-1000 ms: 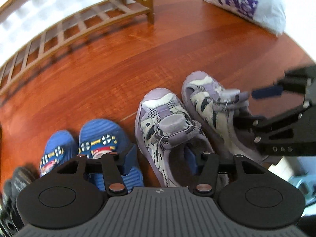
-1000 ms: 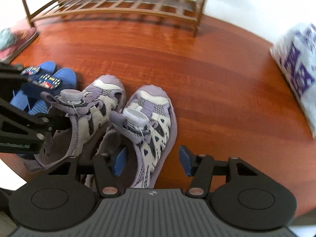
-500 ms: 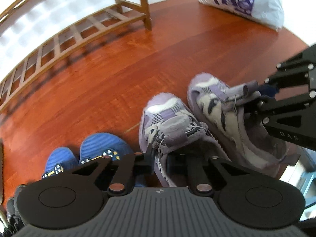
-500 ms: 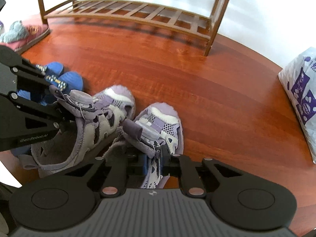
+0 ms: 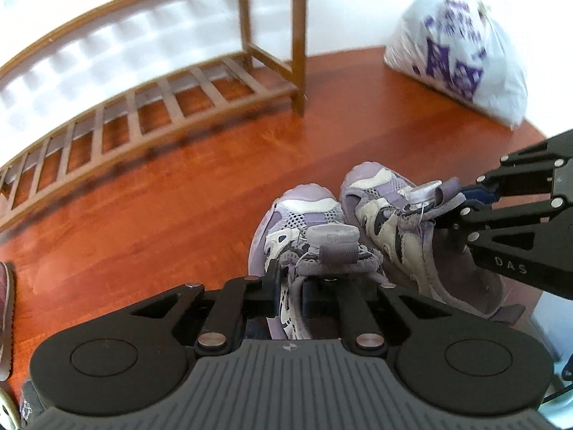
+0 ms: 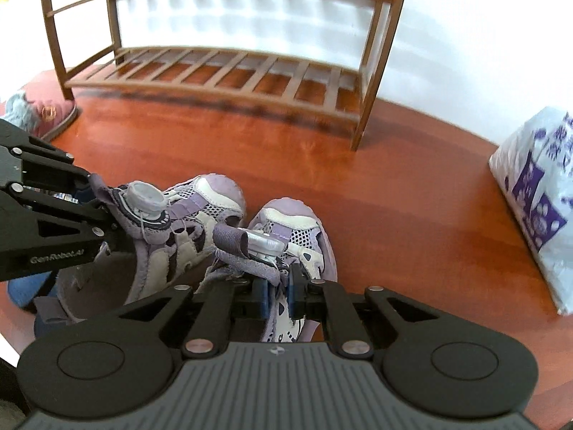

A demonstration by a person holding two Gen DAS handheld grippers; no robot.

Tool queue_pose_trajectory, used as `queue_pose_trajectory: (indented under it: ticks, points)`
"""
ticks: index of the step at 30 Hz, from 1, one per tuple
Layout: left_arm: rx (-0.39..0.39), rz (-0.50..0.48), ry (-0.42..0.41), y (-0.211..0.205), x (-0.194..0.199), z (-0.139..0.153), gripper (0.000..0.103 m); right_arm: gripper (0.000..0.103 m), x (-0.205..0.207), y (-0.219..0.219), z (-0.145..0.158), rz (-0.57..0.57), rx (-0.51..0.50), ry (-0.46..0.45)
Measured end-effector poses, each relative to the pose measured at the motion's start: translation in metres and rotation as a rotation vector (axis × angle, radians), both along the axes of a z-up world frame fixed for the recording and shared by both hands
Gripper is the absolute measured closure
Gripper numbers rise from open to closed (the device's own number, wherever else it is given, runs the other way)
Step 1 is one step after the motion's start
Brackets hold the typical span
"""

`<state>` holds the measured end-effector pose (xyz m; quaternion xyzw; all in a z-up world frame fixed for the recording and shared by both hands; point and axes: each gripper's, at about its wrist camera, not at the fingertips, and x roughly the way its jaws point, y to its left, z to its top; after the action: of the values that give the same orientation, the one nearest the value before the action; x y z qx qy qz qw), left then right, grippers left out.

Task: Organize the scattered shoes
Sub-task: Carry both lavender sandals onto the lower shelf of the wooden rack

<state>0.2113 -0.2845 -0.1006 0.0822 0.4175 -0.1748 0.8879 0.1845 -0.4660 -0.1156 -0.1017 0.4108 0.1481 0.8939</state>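
Note:
Two purple-and-white sneakers with dial laces are held off the wooden floor. My left gripper (image 5: 290, 292) is shut on the left sneaker (image 5: 304, 225) at its collar. My right gripper (image 6: 277, 292) is shut on the right sneaker (image 6: 290, 236) at its side wall. In the left wrist view the right gripper (image 5: 465, 204) holds the right sneaker (image 5: 390, 208) beside mine. In the right wrist view the left gripper (image 6: 86, 200) holds the left sneaker (image 6: 179, 211). A wooden slatted shoe rack (image 6: 229, 71) stands ahead against the white wall; it also shows in the left wrist view (image 5: 161, 96).
A white plastic bag with purple print (image 5: 462, 57) lies on the floor to the right of the rack, also in the right wrist view (image 6: 537, 193). A pink slipper with a teal toy (image 6: 35, 114) lies left of the rack. A blue slipper (image 6: 25, 286) shows below the left gripper.
Both grippers closed on the purple sneakers and lifted them. The views tilted up, so the shoe rack looks nearer and the blue slippers dropped out of the left view.

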Motion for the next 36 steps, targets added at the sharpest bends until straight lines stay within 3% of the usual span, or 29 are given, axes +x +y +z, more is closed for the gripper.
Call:
queue_pose_trajectory:
  ticks: [9,17,28,36]
  points:
    - [-0.032,0.090,-0.044,0.020,0.048,0.020,0.091,0.092,0.066,0.008,0.026,0.009,0.038,-0.053]
    - [-0.058,0.199,-0.083,0.043,0.117,0.027,0.091,0.092,0.148,0.014,0.033,-0.001,0.073,-0.085]
    - [-0.088,0.295,-0.109,0.060,0.202,0.013,0.091,0.092,0.237,0.027,0.021,-0.009,0.056,-0.140]
    - [-0.134,0.314,-0.133,0.056,0.235,0.003,0.091,0.092,0.277,0.042,0.003,0.002,0.040,-0.167]
